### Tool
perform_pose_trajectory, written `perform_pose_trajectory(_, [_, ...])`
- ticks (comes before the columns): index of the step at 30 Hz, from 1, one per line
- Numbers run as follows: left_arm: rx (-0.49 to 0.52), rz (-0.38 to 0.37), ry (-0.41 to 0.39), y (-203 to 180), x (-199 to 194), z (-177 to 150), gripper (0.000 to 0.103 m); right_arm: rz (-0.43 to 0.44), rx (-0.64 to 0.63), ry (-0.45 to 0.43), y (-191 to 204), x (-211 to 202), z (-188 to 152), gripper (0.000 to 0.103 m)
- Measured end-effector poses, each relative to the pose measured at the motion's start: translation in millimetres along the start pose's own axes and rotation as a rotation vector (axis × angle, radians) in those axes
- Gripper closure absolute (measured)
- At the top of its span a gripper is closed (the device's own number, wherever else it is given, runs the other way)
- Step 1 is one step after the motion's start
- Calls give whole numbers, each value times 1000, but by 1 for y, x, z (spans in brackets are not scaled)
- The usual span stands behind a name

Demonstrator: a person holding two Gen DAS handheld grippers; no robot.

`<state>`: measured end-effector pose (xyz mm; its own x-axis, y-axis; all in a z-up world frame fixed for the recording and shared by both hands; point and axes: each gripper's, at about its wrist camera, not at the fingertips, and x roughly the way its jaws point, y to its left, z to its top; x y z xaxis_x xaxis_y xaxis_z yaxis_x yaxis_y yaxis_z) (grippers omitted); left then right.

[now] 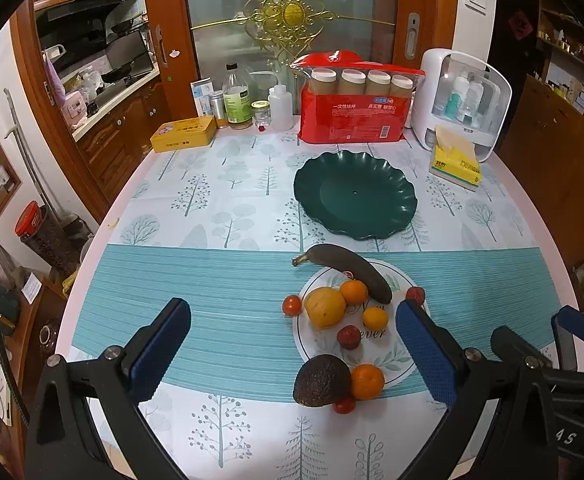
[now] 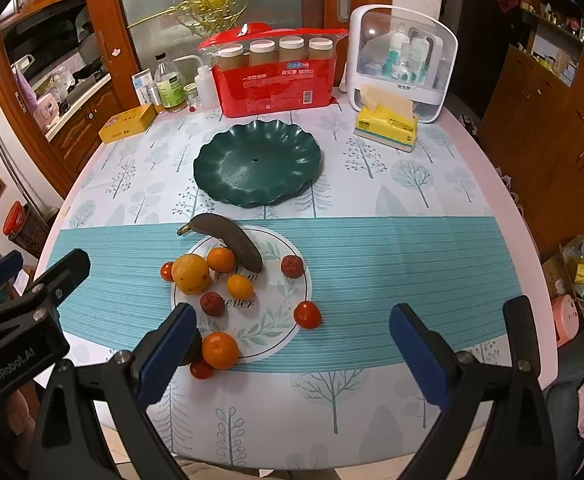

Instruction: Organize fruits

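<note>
- While both tools hover over the near table edge, neither holds anything: left gripper [image 1: 292,344] jaws spread wide, right gripper [image 2: 292,344] likewise.
- Fruit lies loose on and around the printed mat [image 2: 270,312]; green plate [image 2: 258,166] beyond it is bare, so sorting looks not yet begun.
- Banana [image 2: 230,240]: at the mat's far edge, nearest the plate; long axis runs diagonally, stem [image 2: 182,230] far-left, blunt end near-right.
- Avocado [image 1: 321,380] and an orange [image 1: 367,381] lie closest to the left gripper, slightly right of its centreline.
- Tomato [image 2: 307,314] sits just ahead of the right gripper's gap.
- Judgement: the right gripper is best aligned for the tomato; the banana needs jaws across its diagonal.
</note>
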<state>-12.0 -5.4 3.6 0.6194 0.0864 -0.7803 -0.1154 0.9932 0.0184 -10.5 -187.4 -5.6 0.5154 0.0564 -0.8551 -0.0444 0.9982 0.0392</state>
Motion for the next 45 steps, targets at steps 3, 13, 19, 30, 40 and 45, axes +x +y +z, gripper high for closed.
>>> perform_pose_trajectory(3, [0, 1, 3, -1, -2, -3, 1, 4, 7, -7, -3, -2, -1, 5])
perform_pose_trajectory(13, [8, -1, 8, -7, -5, -8, 1, 16, 1, -25, -3, -7, -3, 5])
perform_pose_trajectory(19, [16, -5, 3, -10, -9, -10, 2, 17, 2, -50, -5, -13, -4, 5])
perform_pose_trajectory(30, [15, -11, 8, -12, -11, -9, 3, 19, 6, -58, -5, -15, -4, 5])
perform_pose_trajectory(40, [13, -21, 21, -11, -10, -6, 3, 28, 8, -69, -5, -17, -2, 5])
perform_pose_trajectory(45, [8, -27, 36, -12, -9, -7, 3, 35, 11, -71, -5, -18, -4, 5])
